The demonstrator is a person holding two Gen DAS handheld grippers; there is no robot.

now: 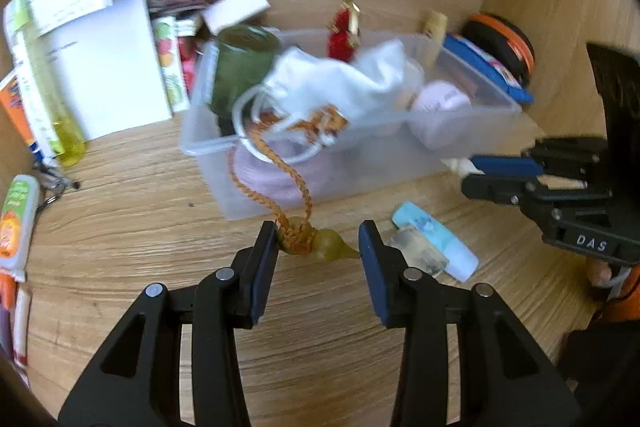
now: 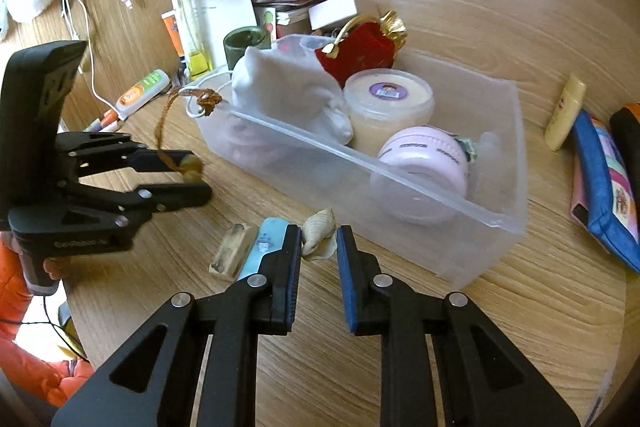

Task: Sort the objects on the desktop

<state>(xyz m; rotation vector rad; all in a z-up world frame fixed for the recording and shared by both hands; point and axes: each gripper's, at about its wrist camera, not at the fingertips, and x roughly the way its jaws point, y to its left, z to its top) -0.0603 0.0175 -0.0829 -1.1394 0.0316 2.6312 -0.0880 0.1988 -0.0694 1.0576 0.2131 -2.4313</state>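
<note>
1. Setting: a wood-grain desk (image 1: 120, 227) with wooden side walls; a clear plastic storage bin (image 2: 500, 215) stands mid-desk, already filled with jars and cloth
2. Left gripper (image 1: 318, 247): its pads clamp a small yellow-green gourd-shaped pendant (image 1: 332, 247) tied to an orange braided cord (image 1: 272, 155). The pendant's long axis lies crosswise between the pads, pointed tip toward the right pad; the cord runs up over the bin rim
3. Right gripper (image 2: 318, 239): jaws clenched on a cream ribbed seashell (image 2: 320, 231), just beside a pale blue eraser (image 2: 266, 239). The shell's long axis stands roughly upright, apex up
4. Risk, left: the cord appears tangled among white cables (image 1: 256, 99) in the bin, so lifting could drag contents out
5. Risk, right: the curved shell could pivot or slip from the pads
</note>
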